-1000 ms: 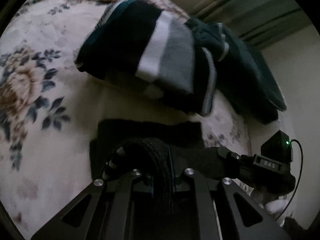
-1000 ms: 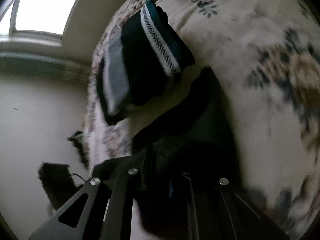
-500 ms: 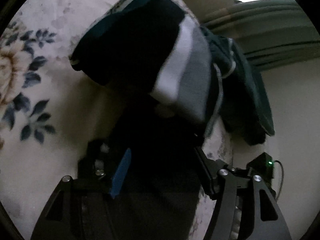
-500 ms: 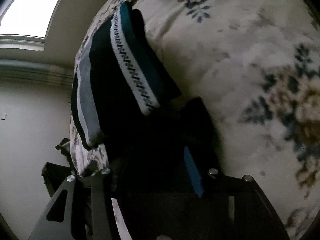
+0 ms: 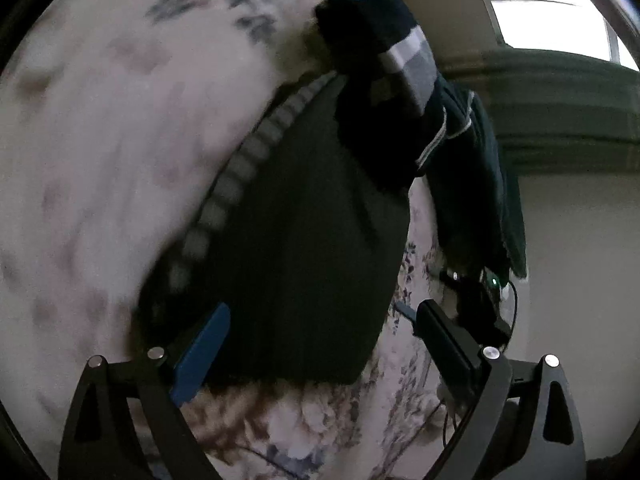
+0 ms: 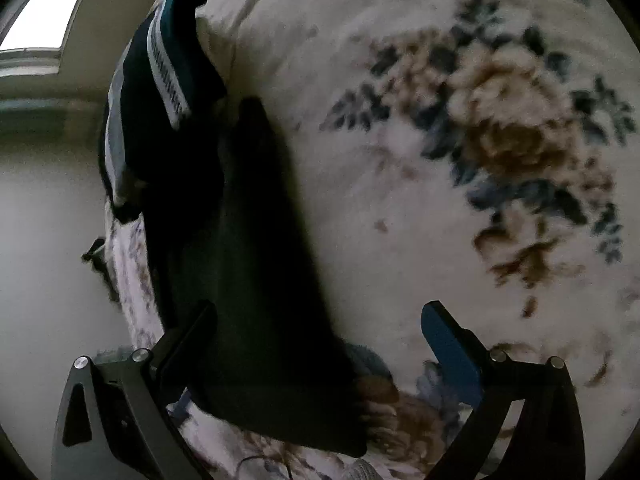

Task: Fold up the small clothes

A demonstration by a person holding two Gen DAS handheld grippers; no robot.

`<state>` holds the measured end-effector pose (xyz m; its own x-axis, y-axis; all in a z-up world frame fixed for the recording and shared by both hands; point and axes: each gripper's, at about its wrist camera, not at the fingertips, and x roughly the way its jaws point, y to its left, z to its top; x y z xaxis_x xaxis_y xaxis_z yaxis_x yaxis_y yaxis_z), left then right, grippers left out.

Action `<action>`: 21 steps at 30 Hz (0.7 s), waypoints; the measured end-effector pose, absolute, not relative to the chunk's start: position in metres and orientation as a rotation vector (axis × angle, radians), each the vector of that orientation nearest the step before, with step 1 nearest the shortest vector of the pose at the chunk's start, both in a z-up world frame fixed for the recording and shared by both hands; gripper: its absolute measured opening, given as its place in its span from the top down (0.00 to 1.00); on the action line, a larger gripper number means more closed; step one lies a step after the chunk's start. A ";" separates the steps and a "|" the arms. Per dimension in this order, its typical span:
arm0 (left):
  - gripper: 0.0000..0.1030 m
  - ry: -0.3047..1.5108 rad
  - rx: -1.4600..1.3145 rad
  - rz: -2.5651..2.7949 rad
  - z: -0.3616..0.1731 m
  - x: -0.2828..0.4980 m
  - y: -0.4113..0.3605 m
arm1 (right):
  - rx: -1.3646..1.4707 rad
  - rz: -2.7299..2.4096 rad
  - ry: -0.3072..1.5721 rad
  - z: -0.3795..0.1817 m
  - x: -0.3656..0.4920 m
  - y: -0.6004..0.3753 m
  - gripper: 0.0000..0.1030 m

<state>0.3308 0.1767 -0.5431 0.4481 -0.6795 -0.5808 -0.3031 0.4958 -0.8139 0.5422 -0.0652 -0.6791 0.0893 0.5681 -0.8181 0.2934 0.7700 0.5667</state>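
A dark folded garment lies flat on the floral blanket, with a pale patterned band along its left edge. It also shows in the right wrist view. My left gripper is open and empty just above the garment's near end. My right gripper is open and empty over the garment's near edge. A stack of folded dark clothes with white and grey stripes sits just beyond the garment; it also shows in the right wrist view.
The blanket covers a bed that ends at a pale wall. A teal garment hangs over the bed's edge. A black device with a green light and cable sits beside the bed. A window is above.
Both grippers were shut on the dark garment a second ago. They opened, let it go flat on the blanket and pulled back.
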 end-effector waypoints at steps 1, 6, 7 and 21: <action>0.07 1.125 -1.096 -0.295 -0.549 0.325 0.170 | 0.732 0.268 1.518 -0.684 0.545 -0.064 0.00; 0.07 1.134 -1.211 -0.251 -0.586 0.307 0.130 | 0.710 0.437 1.551 -0.704 0.577 -0.053 0.00; 0.07 1.125 -1.234 -0.238 -0.593 0.306 0.123 | 0.710 0.465 1.560 -0.709 0.584 -0.050 0.00; 0.05 0.953 -1.268 -0.049 -0.602 0.327 0.114 | 0.803 0.743 1.664 -0.773 0.651 -0.033 0.00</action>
